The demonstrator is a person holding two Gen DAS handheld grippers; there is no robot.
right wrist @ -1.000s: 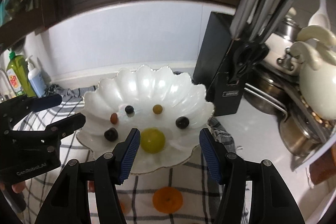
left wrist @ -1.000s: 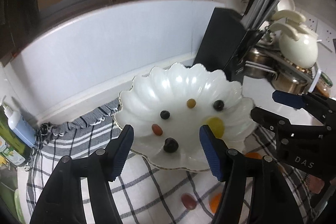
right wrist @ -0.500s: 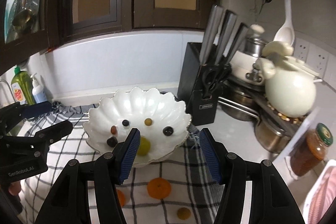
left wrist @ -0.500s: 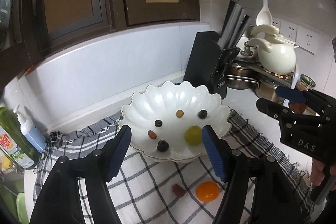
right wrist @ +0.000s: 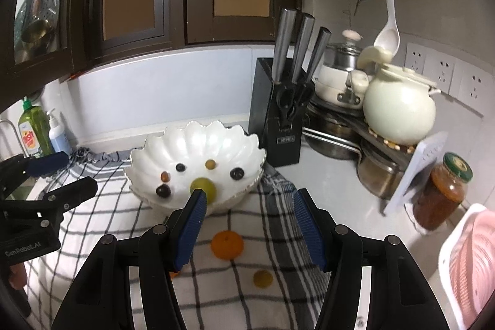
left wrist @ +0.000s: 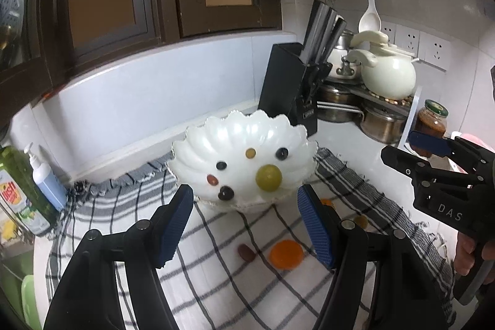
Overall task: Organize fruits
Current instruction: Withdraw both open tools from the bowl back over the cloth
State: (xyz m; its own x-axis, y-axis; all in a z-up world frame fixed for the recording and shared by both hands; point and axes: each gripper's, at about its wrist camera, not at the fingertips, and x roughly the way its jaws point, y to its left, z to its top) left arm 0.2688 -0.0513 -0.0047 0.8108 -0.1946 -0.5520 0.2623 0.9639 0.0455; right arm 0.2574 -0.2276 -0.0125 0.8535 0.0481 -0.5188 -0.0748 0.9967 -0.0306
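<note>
A white scalloped bowl point(left wrist: 235, 135) point(right wrist: 213, 141) stands on a checked cloth and holds a large green fruit point(left wrist: 268, 177) point(right wrist: 203, 186) and several small dark, red and yellow fruits. On the cloth in front lie an orange fruit point(left wrist: 286, 249) point(right wrist: 227, 244), a small reddish fruit point(left wrist: 246, 252) and a small yellow fruit point(right wrist: 263, 278). My left gripper point(left wrist: 246, 225) is open and empty, held back from the bowl. My right gripper point(right wrist: 247, 225) is open and empty above the orange fruit; it also shows in the left wrist view point(left wrist: 433, 163).
A black knife block point(right wrist: 278, 119) stands right of the bowl. Pots, a cream kettle point(right wrist: 399, 110) and a jar point(right wrist: 442, 194) crowd the right corner. Soap bottles point(left wrist: 27, 187) stand at the left. A pink basket point(right wrist: 470, 265) is at the far right.
Both grippers have pulled back and up from the bowl, which now looks smaller and farther. More of the cloth and the loose fruits on it have come into view.
</note>
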